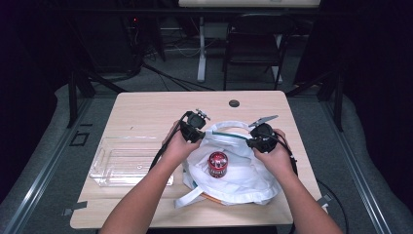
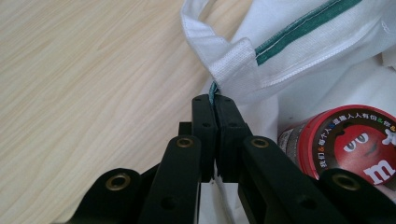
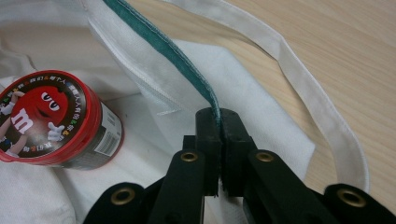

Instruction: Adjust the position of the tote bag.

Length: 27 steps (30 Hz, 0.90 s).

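Left hand-held gripper [image 2: 214, 100] clamped on white bag [image 1: 243, 170] rim. Right hand-held gripper [image 3: 219, 114] pinching green-trimmed edge. Red candy can [image 1: 217, 164] upright inside, on wooden surface [image 1: 146, 109].

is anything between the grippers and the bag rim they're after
Nothing visible. The left gripper and the right gripper are each already shut on the green-trimmed rim of the white bag. The red can sits on the bag between them, clear of both fingers.
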Each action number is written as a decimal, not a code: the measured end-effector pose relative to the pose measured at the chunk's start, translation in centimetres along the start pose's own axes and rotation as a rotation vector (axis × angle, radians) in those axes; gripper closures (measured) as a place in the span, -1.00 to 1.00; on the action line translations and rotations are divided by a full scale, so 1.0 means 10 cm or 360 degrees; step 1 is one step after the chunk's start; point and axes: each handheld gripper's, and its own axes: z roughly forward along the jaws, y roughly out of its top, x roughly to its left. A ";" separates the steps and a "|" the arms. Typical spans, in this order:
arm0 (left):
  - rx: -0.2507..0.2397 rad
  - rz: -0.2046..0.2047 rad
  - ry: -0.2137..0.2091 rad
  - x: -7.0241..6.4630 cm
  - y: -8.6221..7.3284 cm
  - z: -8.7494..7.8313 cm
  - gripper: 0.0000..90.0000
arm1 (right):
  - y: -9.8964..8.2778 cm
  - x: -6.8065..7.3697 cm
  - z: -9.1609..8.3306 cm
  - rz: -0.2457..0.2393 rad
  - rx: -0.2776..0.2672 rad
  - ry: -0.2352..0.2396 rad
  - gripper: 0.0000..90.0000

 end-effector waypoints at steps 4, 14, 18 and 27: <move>0.0004 -0.0011 -0.0008 0.00 0.00 0.01 0.97 | 0.00 -0.01 0.01 0.0007 0.0004 0.0009 0.96; 0.0015 -0.0030 0.0003 0.00 0.01 0.08 0.96 | 0.00 -0.03 0.08 0.0012 0.0031 -0.0002 0.96; 0.0030 -0.0034 0.0001 0.00 0.02 0.11 0.96 | 0.00 -0.04 0.11 0.0016 0.0046 -0.0013 0.96; 0.0044 -0.0052 0.0003 0.01 0.03 0.17 0.96 | 0.00 -0.05 0.15 0.0022 0.0061 -0.0011 0.96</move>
